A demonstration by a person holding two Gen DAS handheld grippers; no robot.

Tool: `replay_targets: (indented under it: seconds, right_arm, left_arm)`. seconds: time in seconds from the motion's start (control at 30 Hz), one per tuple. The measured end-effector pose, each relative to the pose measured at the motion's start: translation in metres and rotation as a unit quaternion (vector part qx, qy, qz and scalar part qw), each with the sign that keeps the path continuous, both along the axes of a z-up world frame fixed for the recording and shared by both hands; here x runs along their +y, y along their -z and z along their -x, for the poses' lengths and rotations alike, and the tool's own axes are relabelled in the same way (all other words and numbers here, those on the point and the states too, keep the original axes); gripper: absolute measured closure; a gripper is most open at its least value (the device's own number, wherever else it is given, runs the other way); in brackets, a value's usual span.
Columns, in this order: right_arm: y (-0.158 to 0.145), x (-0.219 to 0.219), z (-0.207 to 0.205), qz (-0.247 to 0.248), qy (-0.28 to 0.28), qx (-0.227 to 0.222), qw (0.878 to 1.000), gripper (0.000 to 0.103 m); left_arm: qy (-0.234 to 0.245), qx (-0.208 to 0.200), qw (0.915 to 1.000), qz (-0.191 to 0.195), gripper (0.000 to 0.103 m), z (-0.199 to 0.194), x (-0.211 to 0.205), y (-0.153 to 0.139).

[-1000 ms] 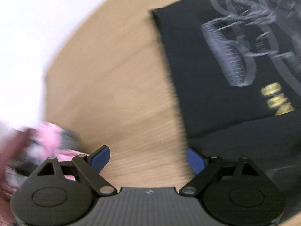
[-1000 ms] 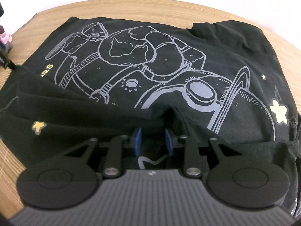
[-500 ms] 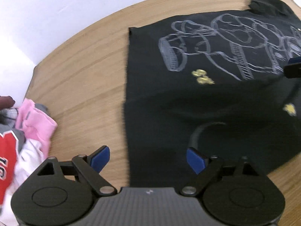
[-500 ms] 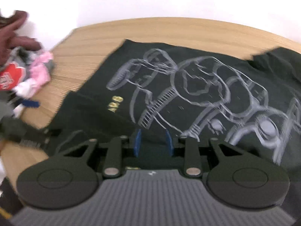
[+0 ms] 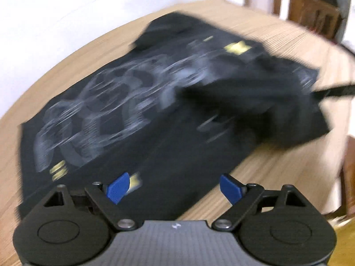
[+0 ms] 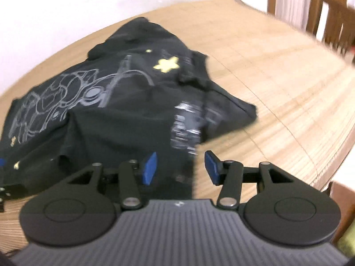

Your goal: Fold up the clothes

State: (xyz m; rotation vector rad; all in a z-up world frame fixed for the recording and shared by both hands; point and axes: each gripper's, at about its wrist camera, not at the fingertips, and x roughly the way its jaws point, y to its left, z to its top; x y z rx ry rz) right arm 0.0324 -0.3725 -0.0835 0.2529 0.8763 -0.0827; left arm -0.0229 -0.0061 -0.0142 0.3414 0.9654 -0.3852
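A black T-shirt (image 6: 115,119) lay on the round wooden table (image 6: 277,84), partly folded, with its near edge turned up over the rest and one bunched sleeve or corner sticking out toward the bare side of the tabletop. Its front carried a pale grey line drawing, something like an astronaut figure with rings and round shapes, plus a yellow star (image 6: 166,63) and a few smaller yellow marks. There was yellow lettering near the bottom of the print (image 5: 58,170), but the blur made it unreadable. I could make out no brand or label anywhere on the cloth.

The left gripper (image 5: 175,188) hung over the near edge of the shirt with its blue-padded fingers (image 5: 117,187) spread wide and nothing between them. The fabric lay below it, untouched as far as I could see.

The right gripper (image 6: 180,167) was over the shirt's near side, where the cloth meets the bare wood. Its jaws were opening, and the blue pads (image 6: 149,167) stood clear of the fabric, which showed in the gap beyond them but was not pinched.

Behind the table stood a wooden chair (image 6: 332,15) against a white wall (image 6: 66,4). Both views were smeared by motion, so fine detail on the print was lost.
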Motion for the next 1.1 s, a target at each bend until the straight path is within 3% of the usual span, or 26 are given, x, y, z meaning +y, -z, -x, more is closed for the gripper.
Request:
replay_targets:
  seconds: [0.1, 0.23, 0.33, 0.4, 0.43, 0.47, 0.5, 0.53, 0.57, 0.77, 0.9, 1.0, 1.1]
  right_arm:
    - [0.008, -0.02, -0.004, -0.041, -0.04, 0.007, 0.998, 0.052]
    - [0.015, -0.039, -0.015, -0.136, -0.113, 0.005, 0.984, 0.052]
    - [0.022, -0.043, -0.032, -0.132, -0.152, 0.017, 0.979, 0.052]
    - [0.027, -0.046, -0.041, -0.144, -0.165, 0.031, 0.975, 0.051]
    - [0.03, -0.048, -0.044, -0.158, -0.17, 0.036, 0.972, 0.052]
    - [0.033, -0.05, -0.047, -0.171, -0.176, 0.041, 0.969, 0.053]
    - [0.035, -0.052, -0.048, -0.179, -0.182, 0.043, 0.966, 0.066]
    - [0.036, -0.054, -0.05, -0.187, -0.188, 0.045, 0.963, 0.078]
    - [0.034, -0.057, -0.05, -0.201, -0.193, 0.041, 0.959, 0.097]
    - [0.001, -0.076, -0.066, -0.288, -0.212, -0.001, 0.934, 0.097]
    - [-0.023, -0.078, -0.105, -0.324, -0.206, -0.029, 0.923, 0.097]
    - [-0.029, -0.066, -0.153, -0.313, -0.206, -0.047, 0.926, 0.097]
    - [-0.02, -0.051, -0.216, -0.296, -0.142, -0.065, 0.942, 0.09]
  left_arm:
    - [-0.022, 0.024, 0.9993, 0.021, 0.013, -0.013, -0.043, 0.004]
    - [-0.081, 0.027, 0.9963, 0.008, 0.013, -0.021, -0.08, 0.014]
    - [-0.121, 0.041, 0.9918, 0.002, 0.018, -0.028, -0.09, 0.023]
    - [-0.138, 0.048, 0.9893, 0.001, 0.03, -0.034, -0.091, 0.029]
    - [-0.146, 0.062, 0.9873, 0.006, 0.051, -0.036, -0.089, 0.033]
    - [-0.153, 0.078, 0.985, 0.012, 0.08, -0.038, -0.086, 0.036]
    - [-0.16, 0.096, 0.982, 0.028, 0.091, -0.038, -0.081, 0.037]
    - [-0.17, 0.114, 0.9774, 0.053, 0.096, -0.037, -0.075, 0.037]
    - [-0.172, 0.116, 0.976, 0.066, 0.097, -0.036, -0.071, 0.033]
    - [-0.176, 0.085, 0.9733, 0.12, 0.098, -0.041, -0.055, -0.002]
    - [-0.186, 0.043, 0.9721, 0.137, 0.098, -0.082, -0.042, -0.021]
    - [-0.194, 0.014, 0.9726, 0.127, 0.094, -0.136, -0.037, -0.026]
    - [-0.206, -0.005, 0.9738, 0.095, 0.08, -0.201, -0.034, -0.016]
